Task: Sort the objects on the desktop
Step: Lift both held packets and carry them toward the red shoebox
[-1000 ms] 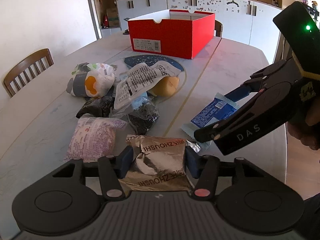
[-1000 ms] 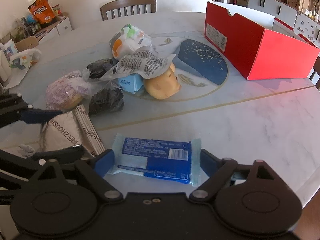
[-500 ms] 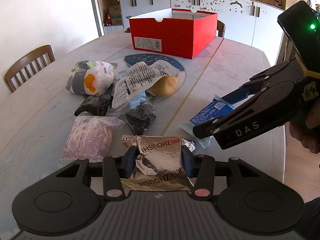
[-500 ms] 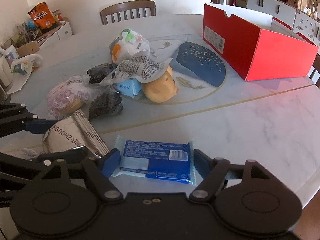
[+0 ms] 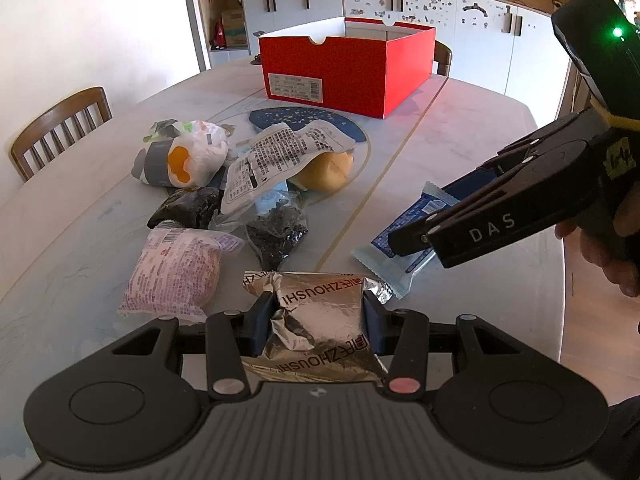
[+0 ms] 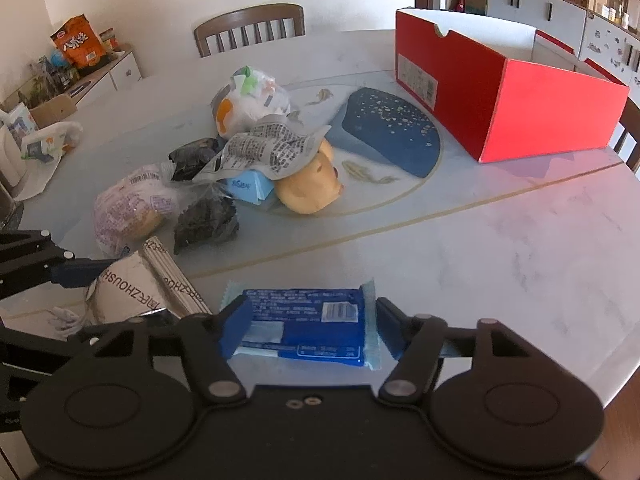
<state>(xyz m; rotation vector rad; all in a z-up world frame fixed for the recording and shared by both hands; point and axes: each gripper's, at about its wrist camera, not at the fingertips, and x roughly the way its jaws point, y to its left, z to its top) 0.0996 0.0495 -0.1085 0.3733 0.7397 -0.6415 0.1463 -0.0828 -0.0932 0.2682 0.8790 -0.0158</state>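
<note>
A crinkled silver foil packet [image 5: 320, 320] lies at the near edge of the marble desk [image 5: 460, 128], and the left tool [image 5: 318, 322] is clenched on it, both blue pads [image 5: 260, 320] pressed into its sides so the foil buckles between them. Just to its right, a blue snack bar wrapper [image 6: 308, 324] lies flat on the desk between the fingers of the right tool [image 6: 306, 326], whose jaws are closing; the left pad touches the wrapper's end while the right pad sits just beside the crimped edge, so a firm grip cannot be confirmed. In the left wrist view the right tool reaches in from the right, a hand [image 5: 612, 248] wrapped around its handle and a green light [image 5: 618, 33] glowing on its body. Beyond the foil packet sits a cluster of bagged goods: a pink-printed bread bag [image 5: 176, 272], two dark bags [image 5: 276, 232] of black contents, a white printed pouch [image 5: 272, 160] draped over a yellow bun-shaped item [image 5: 328, 172], a small light-blue carton [image 6: 248, 188], and a white bag with an orange patch [image 5: 184, 156]. Farther back, an open red box [image 5: 348, 72] stands on the desk near a blue speckled inlay [image 6: 388, 132]. A wooden chair [image 5: 60, 128] stands at the desk's far-left side, with white cabinets [image 5: 400, 4] behind
</note>
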